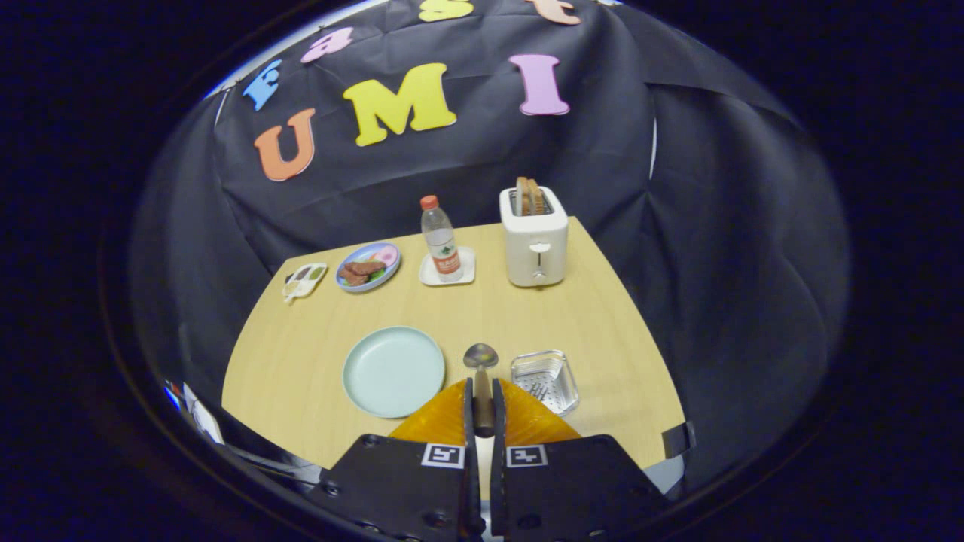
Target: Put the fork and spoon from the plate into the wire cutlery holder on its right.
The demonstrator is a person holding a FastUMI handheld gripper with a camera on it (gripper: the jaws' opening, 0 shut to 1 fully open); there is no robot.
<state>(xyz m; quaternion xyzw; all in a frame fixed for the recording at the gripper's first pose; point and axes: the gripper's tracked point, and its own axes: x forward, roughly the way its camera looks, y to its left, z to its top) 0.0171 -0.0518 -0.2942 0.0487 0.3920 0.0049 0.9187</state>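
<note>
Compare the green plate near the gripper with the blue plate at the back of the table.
The green plate is bare; the blue plate holds food. The green plate lies beside the gripper, which is shut on the spoon; the blue plate sits beyond, beside the water bottle. Both are round and flat on the table.

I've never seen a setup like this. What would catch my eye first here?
First, the metal spoon with a dark handle, clamped between the fingers of the gripper and held above the light wooden table. It hangs between the round pale green plate and the clear wire cutlery holder. Beyond them, a white toaster with bread in its slots stands beside a clear plastic bottle with a red cap.
</note>
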